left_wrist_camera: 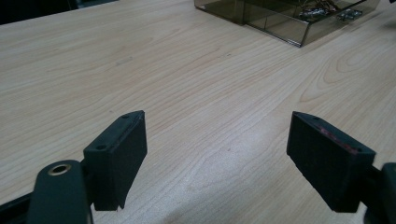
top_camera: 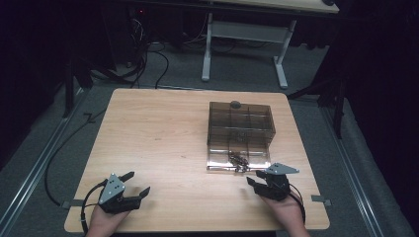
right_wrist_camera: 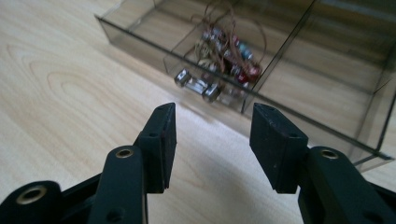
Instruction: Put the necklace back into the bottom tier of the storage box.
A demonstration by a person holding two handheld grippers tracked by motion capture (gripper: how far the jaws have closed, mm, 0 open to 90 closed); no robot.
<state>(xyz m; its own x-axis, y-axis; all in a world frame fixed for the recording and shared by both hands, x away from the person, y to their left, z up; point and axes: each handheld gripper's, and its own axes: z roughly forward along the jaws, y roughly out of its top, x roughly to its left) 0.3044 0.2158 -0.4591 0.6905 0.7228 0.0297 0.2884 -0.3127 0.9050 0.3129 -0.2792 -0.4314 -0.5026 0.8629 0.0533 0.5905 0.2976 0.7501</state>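
A smoky clear plastic organizer box [top_camera: 240, 134] with several compartments sits on the wooden table [top_camera: 163, 143], right of centre. Its front middle compartment holds a tangle of small parts on brown wires [right_wrist_camera: 229, 51] and a small metal piece [right_wrist_camera: 196, 85]. My right gripper [top_camera: 257, 178] hovers just in front of the box's near edge [right_wrist_camera: 140, 46], jaws partly apart and empty. My left gripper [top_camera: 136, 183] rests low at the table's near left, jaws wide open over bare wood [left_wrist_camera: 215, 154], with the box [left_wrist_camera: 289, 18] far off to its upper right.
A dark round knob [top_camera: 235, 104] sits on the box's far edge. Beyond the table, a white desk frame [top_camera: 244, 47] and cables [top_camera: 148, 54] lie on the grey floor. Bare wood spans the table's left half.
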